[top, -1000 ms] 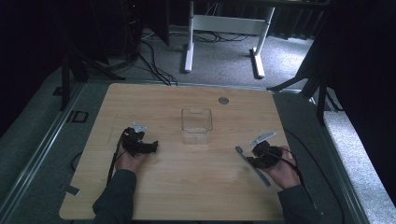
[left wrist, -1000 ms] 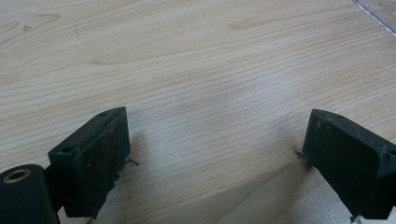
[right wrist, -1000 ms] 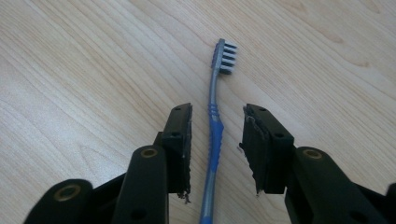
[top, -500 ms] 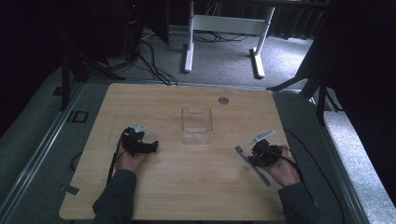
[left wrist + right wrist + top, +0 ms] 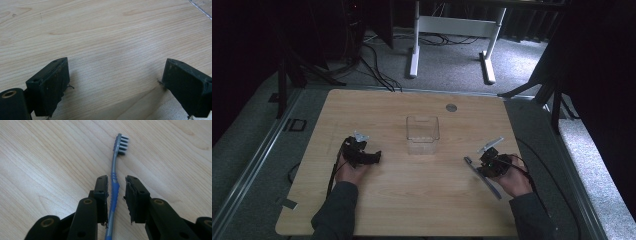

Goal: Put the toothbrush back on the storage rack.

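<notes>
A blue and grey toothbrush lies flat on the wooden table, bristle head pointing away from me; in the high view the toothbrush is at the front right. My right gripper straddles its blue handle and its jaws have just been closing. The left jaw is almost against the handle and a gap remains on the right side. My left gripper rests at the front left with its jaws wide apart; in its own view the left gripper has only bare wood between the jaws.
A clear plastic box stands upright at the table's middle, between the two hands; its corner shows in the left gripper view. A small round disc lies near the far edge. Cables trail from both grippers.
</notes>
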